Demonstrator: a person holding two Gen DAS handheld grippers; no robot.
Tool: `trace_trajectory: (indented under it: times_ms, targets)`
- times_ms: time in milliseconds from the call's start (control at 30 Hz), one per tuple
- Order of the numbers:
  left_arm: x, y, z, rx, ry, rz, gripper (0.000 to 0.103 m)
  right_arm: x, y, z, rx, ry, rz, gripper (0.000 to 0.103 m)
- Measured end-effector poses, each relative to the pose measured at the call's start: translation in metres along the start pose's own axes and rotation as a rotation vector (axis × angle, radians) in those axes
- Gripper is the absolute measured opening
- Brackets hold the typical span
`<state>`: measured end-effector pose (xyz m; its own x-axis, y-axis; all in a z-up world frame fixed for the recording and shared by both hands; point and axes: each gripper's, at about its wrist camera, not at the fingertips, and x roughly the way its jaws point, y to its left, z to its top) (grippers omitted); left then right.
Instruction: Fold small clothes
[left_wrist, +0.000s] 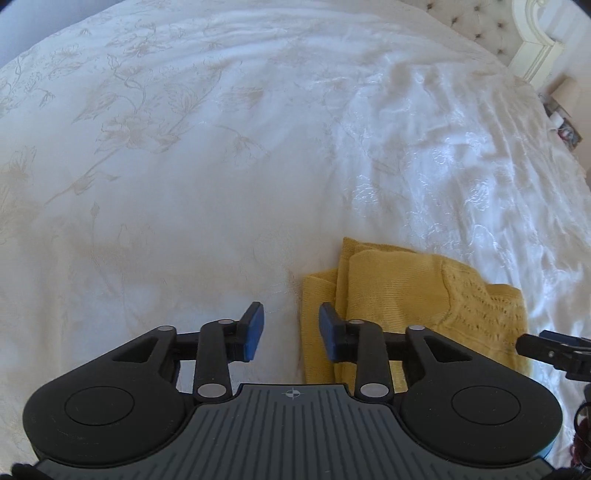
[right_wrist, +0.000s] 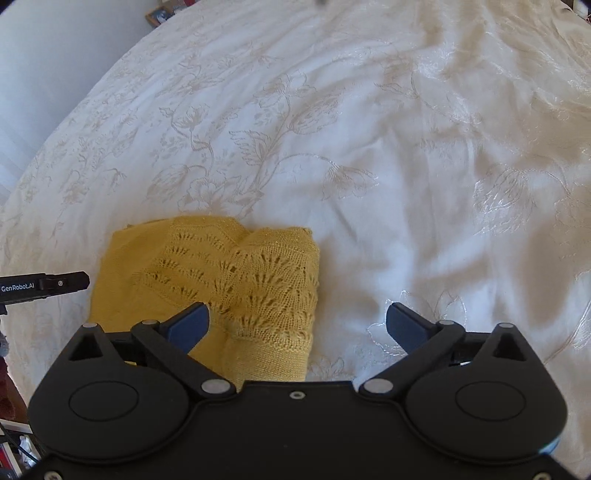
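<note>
One garment is in view: a folded mustard-yellow knitted sweater (left_wrist: 413, 295) with an openwork lace panel, lying flat on a white bedspread (left_wrist: 184, 166) embroidered with pale floral stems. There are two grippers, each with two blue-padded black fingers.

From the left wrist camera, the left gripper (left_wrist: 291, 330) hovers over bare bedspread with its jaws partly spread and nothing between them. The sweater lies just to its right and slightly ahead, its left folded edge reaching behind the right-hand finger (left_wrist: 330, 328). The bundle's long side runs away from this gripper, and the lace panel is on its far right part. A black tip of the other gripper pokes in at the right edge, beside the sweater.

From the right wrist camera, the right gripper (right_wrist: 297, 325) has its jaws spread wide and empty. The sweater (right_wrist: 207, 273) sits ahead and to the left, its right edge between the fingers; the left finger (right_wrist: 190, 325) overlaps the knit, the right one is over bare bedspread.
</note>
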<state>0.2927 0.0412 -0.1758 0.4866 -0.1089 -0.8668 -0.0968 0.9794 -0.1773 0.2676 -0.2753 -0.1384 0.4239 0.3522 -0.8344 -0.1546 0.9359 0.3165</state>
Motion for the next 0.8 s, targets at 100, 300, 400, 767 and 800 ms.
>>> trace_trajectory:
  times_ms: [100,300,400,767,800]
  targets:
    - [-0.021,-0.013,-0.005,0.04,-0.039,0.001,0.067,-0.023,0.001,-0.005,0.014,-0.06,0.031,0.102]
    - [-0.052,-0.045,-0.026,0.105,-0.061,0.014,0.103,-0.055,0.012,-0.02,-0.008,-0.091,0.007,0.102]
    - [-0.06,-0.061,-0.036,0.134,-0.059,0.037,0.103,-0.069,0.018,-0.031,-0.05,-0.101,-0.024,0.102]
    - [-0.099,-0.09,-0.07,0.131,-0.017,0.048,0.101,-0.119,0.032,-0.061,-0.135,-0.117,0.019,0.102]
    - [-0.104,-0.091,-0.071,0.125,-0.025,0.063,0.101,-0.124,0.033,-0.062,-0.131,-0.125,0.024,0.102]
